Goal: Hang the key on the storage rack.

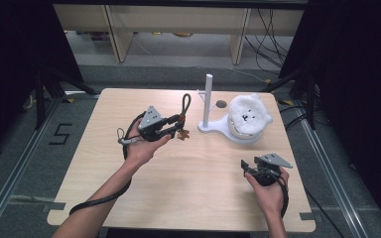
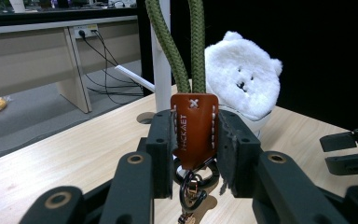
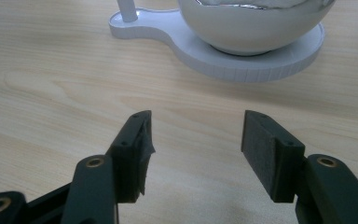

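- The keychain (image 2: pixel 193 128) is a brown leather tab stitched in white, with a green cord loop (image 2: pixel 179 44) rising from its top and dark metal rings and a clasp (image 2: pixel 192 189) hanging below it.
- In the high view the keychain (image 1: pixel 179 119) sits above the middle of the desk (image 1: pixel 178 188), left of the white stand, the cord loop (image 1: pixel 184 105) standing upward and small brown pieces dangling just over the wood.
- The left tool (image 2: pixel 193 149) is clenched on the leather tab: both black pads press its two sides, and the tab stands upright between them.
- The left hand (image 1: pixel 141 146) reaches in from the lower left, forearm slanting up and to the right, fingers wrapped round the left tool (image 1: pixel 171 130), whose jaws point right toward the stand; its cable trails back along the forearm.
- The right tool (image 3: pixel 196 135) is released: its jaws stand wide apart with nothing between them, low over bare wood and aimed at the stand's base.
- The right hand (image 1: pixel 268 191) comes in from the lower right edge of the desk and holds the right tool (image 1: pixel 244 166) well apart from the keychain; that tool's jaw tips also show at the right edge of the left gripper view.
- The white stand (image 1: pixel 208 101) has an upright post with a small side peg on a flat base (image 3: pixel 242 60).
- A white bowl (image 3: pixel 256 23) rests on the round end of that base, and a fluffy white bear-faced plush (image 2: pixel 242 79) lies on top of it.
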### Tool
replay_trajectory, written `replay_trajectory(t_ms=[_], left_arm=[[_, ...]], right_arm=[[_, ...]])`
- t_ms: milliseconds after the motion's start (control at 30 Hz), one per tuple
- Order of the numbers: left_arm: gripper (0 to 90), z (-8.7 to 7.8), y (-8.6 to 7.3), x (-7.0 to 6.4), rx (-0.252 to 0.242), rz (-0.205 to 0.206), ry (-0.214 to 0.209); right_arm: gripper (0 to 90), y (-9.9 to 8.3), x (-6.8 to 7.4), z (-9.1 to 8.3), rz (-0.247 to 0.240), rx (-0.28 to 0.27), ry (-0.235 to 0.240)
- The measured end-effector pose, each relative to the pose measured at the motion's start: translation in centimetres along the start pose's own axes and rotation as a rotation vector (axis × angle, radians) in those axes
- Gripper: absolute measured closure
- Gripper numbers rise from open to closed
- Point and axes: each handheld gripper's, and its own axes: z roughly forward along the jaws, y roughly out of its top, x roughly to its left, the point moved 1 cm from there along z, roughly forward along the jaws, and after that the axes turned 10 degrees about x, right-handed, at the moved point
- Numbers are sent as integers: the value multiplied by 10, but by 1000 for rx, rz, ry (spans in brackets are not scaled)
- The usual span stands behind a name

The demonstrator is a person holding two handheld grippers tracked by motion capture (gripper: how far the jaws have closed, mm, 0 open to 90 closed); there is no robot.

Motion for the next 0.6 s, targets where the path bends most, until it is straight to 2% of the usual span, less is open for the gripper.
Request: replay_trajectory(t_ms=[33,133,300,333,600], left_arm=[[674,1,0,0,-4,-2,0],[674,3,1,1,4,1,3],[674,7,3,1,12,-1,2],[674,8,3,2,14,2,2],[674,17,4,4,33,-1,6]], right_arm=[[442,0,-1,0,-14,-5,-3],[441,0,0,0,6,-4,2],[441,0,0,0,1,-6,1],[441,1,-2,0,-23,-11,-2],[441,1,-2,0,-22,-14,-2]])
